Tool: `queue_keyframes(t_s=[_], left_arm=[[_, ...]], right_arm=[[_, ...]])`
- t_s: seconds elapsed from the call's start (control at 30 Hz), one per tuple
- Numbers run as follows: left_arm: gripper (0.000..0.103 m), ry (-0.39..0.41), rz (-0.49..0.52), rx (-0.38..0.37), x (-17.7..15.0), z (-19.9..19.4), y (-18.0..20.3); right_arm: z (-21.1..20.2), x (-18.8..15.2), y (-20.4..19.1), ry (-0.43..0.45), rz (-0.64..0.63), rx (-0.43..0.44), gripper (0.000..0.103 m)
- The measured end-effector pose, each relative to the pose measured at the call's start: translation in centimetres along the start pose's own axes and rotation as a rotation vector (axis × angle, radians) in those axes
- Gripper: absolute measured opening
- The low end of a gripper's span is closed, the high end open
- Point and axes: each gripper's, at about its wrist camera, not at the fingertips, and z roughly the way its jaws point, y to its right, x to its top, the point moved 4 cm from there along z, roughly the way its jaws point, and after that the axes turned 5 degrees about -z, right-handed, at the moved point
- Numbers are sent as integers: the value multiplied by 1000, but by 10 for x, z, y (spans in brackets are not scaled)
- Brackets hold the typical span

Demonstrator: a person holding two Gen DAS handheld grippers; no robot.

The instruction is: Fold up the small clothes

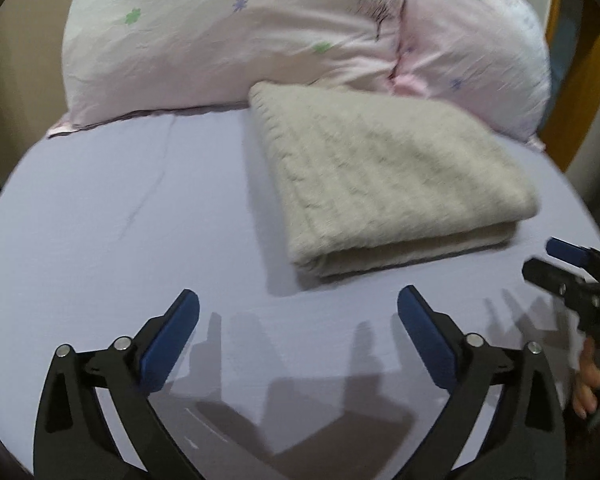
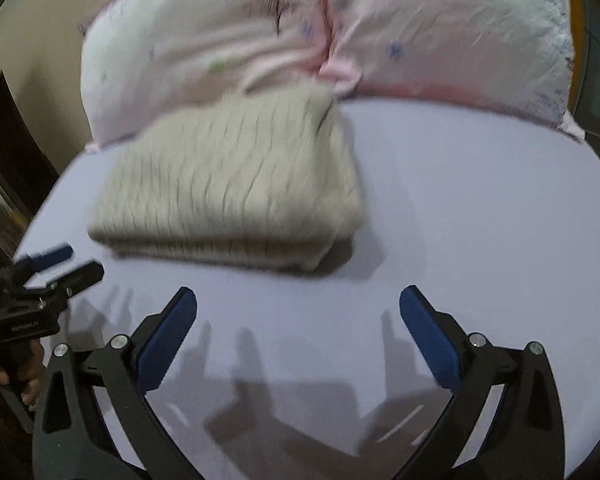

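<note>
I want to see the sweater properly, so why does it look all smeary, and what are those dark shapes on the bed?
Right wrist view: the folded sweater and pillows are smeared by motion blur. Left wrist view: the sweater is only a little soft, its knit ribs readable. Both views: the dark shapes on the sheet are shadows cast by the open left gripper and right gripper; the fisheye lens bends the bed edges round.

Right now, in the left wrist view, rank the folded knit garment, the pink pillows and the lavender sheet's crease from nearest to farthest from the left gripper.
1. Lavender sheet's crease, ahead-left.
2. Folded knit garment, ahead-right; close call with the crease.
3. Pink pillows, behind the garment, farthest from the left gripper.
</note>
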Motion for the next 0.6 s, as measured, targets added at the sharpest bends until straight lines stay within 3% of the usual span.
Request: queue_keyframes(t_s=[0.13,0.3,0.6], left_arm=[[102,-20,13,27,-5,9,-1],[102,-44,26,61,-9,16,-3],[102,-43,29,65,-11,14,-5]], right_arm=[[15,2,-10,-8,7,-34,101],[20,-6,-22,-33,-79,-146,101],[21,-6,-24,-34,-88,-144,101]])
